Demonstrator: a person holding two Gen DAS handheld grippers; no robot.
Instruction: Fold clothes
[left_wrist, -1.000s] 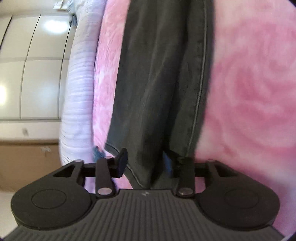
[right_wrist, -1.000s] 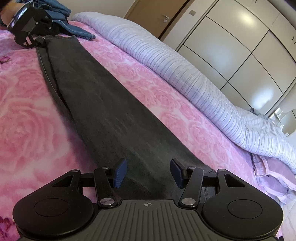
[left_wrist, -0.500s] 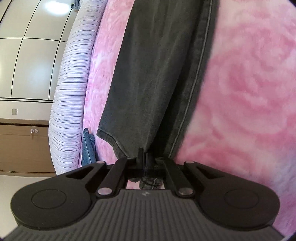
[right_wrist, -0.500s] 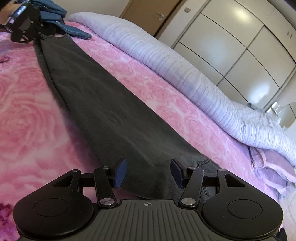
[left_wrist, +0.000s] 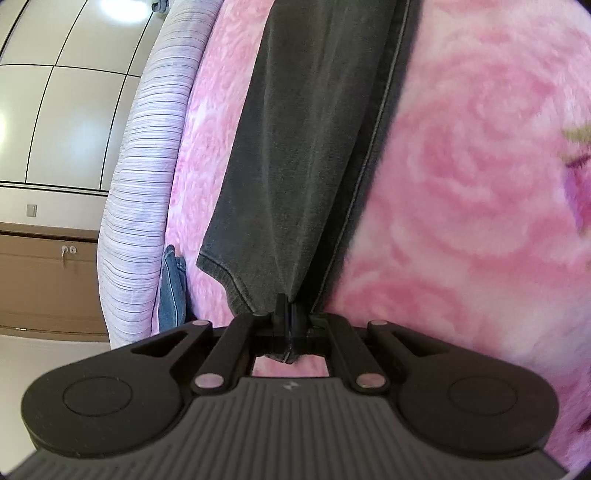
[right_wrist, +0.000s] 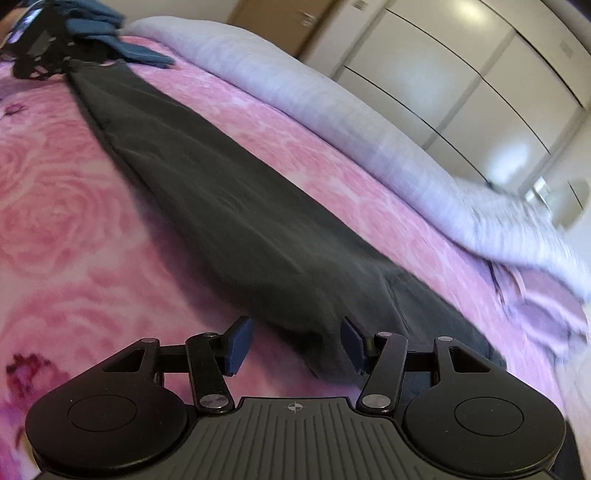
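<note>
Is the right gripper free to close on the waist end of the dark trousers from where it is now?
Probably yes. The right gripper is open, with the dark trousers edge lying between its fingers and nothing covering it on the pink blanket.

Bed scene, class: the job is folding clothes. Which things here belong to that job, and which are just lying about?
Belong to the job:
dark trousers
left gripper, shut on their hem
right gripper, open over the other end

Lying about:
blue jeans
striped duvet
pink rose blanket
wardrobe doors
</note>
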